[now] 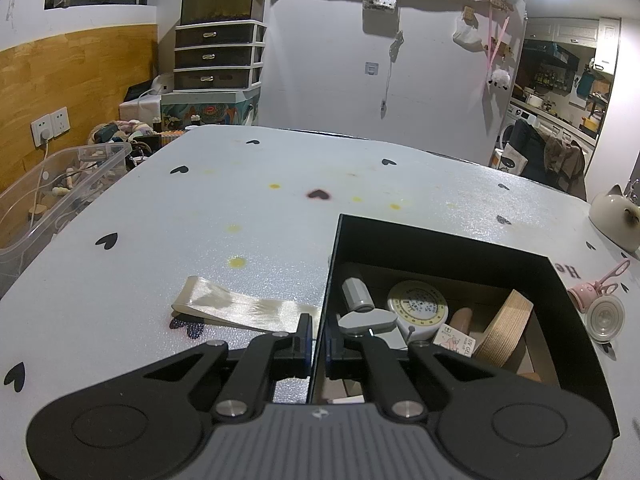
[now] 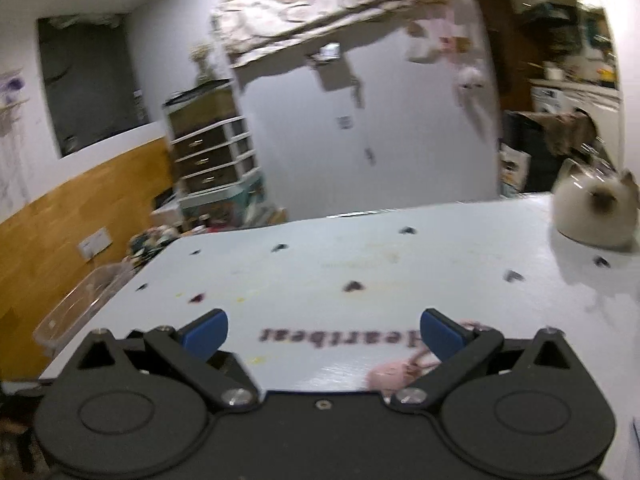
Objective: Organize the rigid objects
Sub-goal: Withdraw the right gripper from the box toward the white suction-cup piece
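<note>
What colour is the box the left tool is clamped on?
Black box, with a brownish cardboard floor inside; the left wrist view shows it best.

Lived-in home, plastic drawer unit [image 1: 219, 54] against the wall, kitchen doorway with washing machine [image 1: 514, 128]; heart-print table [image 1: 248, 208], cat-shaped ceramic [image 1: 614, 218]

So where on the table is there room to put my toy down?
The table is bare beyond the ribbon, left of the black box. The box is crowded, and the pink cup and cat dish fill its right side.
</note>
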The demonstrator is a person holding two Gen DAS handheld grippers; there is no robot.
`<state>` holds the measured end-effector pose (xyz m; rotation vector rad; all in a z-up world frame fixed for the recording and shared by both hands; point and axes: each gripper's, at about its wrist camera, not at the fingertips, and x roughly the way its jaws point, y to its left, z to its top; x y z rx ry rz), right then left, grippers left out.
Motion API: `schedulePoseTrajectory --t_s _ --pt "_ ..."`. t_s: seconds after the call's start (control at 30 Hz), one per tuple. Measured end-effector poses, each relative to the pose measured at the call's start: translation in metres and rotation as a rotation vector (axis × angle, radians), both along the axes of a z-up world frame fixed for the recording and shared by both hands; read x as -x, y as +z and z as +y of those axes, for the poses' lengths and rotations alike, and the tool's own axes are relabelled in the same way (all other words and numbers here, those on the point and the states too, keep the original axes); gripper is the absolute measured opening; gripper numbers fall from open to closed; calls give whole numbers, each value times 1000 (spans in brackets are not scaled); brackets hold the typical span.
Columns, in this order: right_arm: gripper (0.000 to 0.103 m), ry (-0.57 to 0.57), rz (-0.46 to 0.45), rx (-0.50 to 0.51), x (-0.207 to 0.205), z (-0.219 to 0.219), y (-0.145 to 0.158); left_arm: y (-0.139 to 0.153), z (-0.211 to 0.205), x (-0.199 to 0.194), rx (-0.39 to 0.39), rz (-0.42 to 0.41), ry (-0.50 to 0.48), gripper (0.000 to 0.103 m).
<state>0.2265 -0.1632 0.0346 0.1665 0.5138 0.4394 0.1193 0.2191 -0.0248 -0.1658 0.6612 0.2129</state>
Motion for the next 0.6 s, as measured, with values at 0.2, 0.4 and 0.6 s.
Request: schedulePoseTrajectory --t_s 0.2,0.4,0.6 --pt "103 -102 82 7 -17 -19 -32 0 0 0 0 0 0 5" --pt "97 -66 159 -2 -31 -27 -63 0 0 0 2 1 -1 5" --pt "64 53 251 -3 -46 -24 -85 0 0 0 1 0 -1 5"
